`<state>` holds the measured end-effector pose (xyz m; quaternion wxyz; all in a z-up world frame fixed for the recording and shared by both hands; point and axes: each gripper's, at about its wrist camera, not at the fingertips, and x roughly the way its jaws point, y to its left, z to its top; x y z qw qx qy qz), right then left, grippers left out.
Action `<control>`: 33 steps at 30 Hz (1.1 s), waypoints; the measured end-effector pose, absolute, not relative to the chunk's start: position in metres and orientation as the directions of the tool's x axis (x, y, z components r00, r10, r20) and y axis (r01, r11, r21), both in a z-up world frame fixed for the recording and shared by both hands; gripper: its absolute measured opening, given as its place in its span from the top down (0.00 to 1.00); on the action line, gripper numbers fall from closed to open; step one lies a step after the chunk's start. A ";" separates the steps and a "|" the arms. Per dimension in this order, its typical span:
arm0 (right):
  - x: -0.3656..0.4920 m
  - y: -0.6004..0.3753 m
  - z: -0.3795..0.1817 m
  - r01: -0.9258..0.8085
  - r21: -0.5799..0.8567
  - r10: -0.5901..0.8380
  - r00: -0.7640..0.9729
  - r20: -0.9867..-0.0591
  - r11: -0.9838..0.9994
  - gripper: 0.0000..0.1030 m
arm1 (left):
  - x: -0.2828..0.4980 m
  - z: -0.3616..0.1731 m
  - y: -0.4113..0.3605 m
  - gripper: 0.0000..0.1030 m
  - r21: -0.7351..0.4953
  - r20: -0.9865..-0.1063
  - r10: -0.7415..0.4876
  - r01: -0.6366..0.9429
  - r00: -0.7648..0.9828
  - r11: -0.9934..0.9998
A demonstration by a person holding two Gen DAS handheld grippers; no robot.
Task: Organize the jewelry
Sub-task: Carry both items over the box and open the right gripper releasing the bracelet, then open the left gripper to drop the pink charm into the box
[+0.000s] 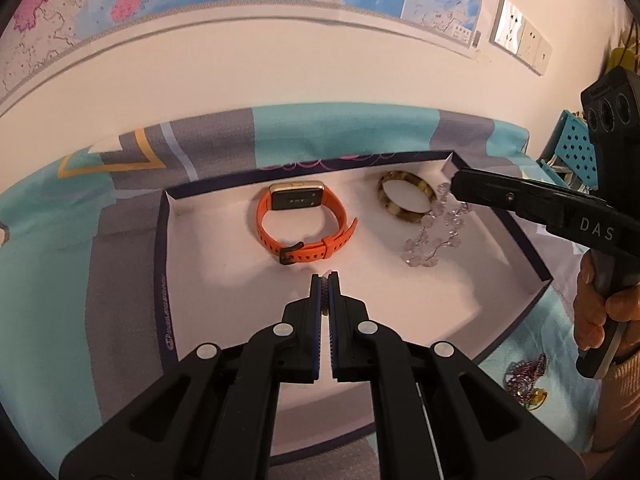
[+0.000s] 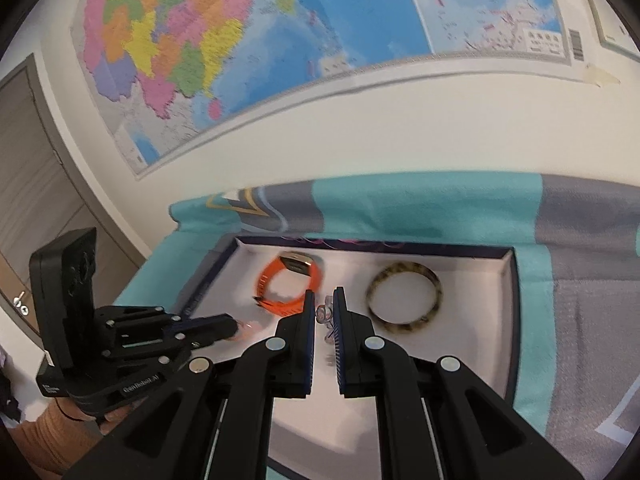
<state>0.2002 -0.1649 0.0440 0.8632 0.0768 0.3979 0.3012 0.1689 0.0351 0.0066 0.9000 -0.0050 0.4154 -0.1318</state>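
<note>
crystal bracelet (image 1: 434, 236) — hangs lengthwise from right gripper (image 2: 323, 312) | over tray (image 1: 516, 312)

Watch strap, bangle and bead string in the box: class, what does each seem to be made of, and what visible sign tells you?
Watch strap: likely silicone or rubber; matte orange, moulded holes, dark buckle.
Bangle: probably resin or acrylic imitating tortoiseshell; glossy, mottled brown and cream.
Bead string: clear glass, crystal or plastic; see-through, glinting, which one cannot be told.
Box: seemingly cardboard; thin folded walls, white inside.
</note>
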 end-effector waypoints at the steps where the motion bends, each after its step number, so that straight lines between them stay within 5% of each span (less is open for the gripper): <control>1: 0.201 -0.167 0.042 -0.453 0.371 0.576 0.502 -0.645 0.811 0.93 | 0.170 0.005 0.035 0.96 -0.118 -0.750 -0.238 0.229 0.617 0.966; 26: 0.212 -0.186 0.010 -0.370 0.324 0.481 0.505 -0.717 0.871 0.90 | 0.175 -0.002 0.034 0.93 -0.099 -0.766 -0.210 0.211 0.608 0.972; 30: 0.213 -0.191 0.007 -0.346 0.311 0.456 0.510 -0.730 0.885 0.88 | 0.172 0.003 0.035 0.79 -0.078 -0.758 -0.190 0.202 0.624 0.976; 33: 0.208 -0.195 0.013 -0.335 0.292 0.435 0.534 -0.725 0.896 0.69 | 0.167 0.010 0.035 0.68 -0.058 -0.744 -0.170 0.191 0.646 0.980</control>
